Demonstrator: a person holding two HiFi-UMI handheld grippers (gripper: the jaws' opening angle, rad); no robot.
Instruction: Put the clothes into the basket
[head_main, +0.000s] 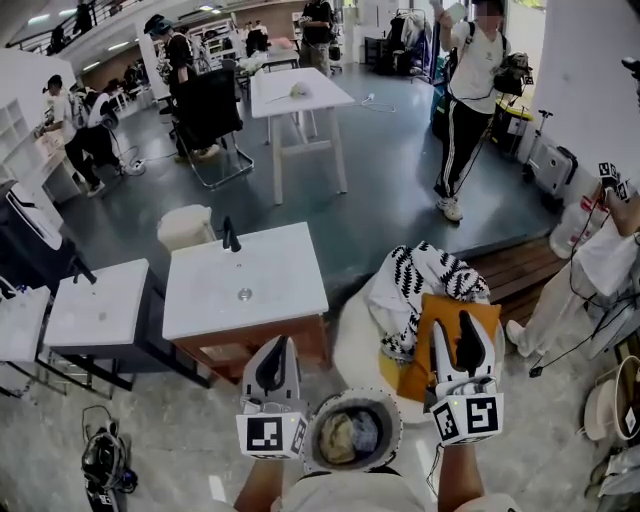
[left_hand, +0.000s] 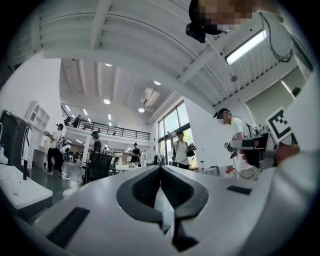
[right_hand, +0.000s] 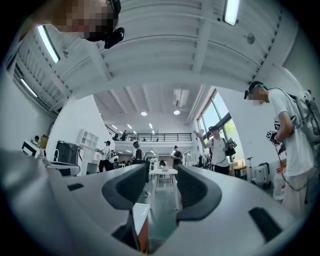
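1. Two grippers: the left gripper and the right gripper.
2. Two marker cubes, one on each gripper.
3. One round basket, between the two grippers.
4. Two garments on the white mound: one black-and-white patterned garment and one orange garment.
5. Three white tables: two side by side close by, and one farther back.
6. One black office chair.
7. At least five people around the room: two standing at the right, one at the left, two at the back.
8. One suitcase.
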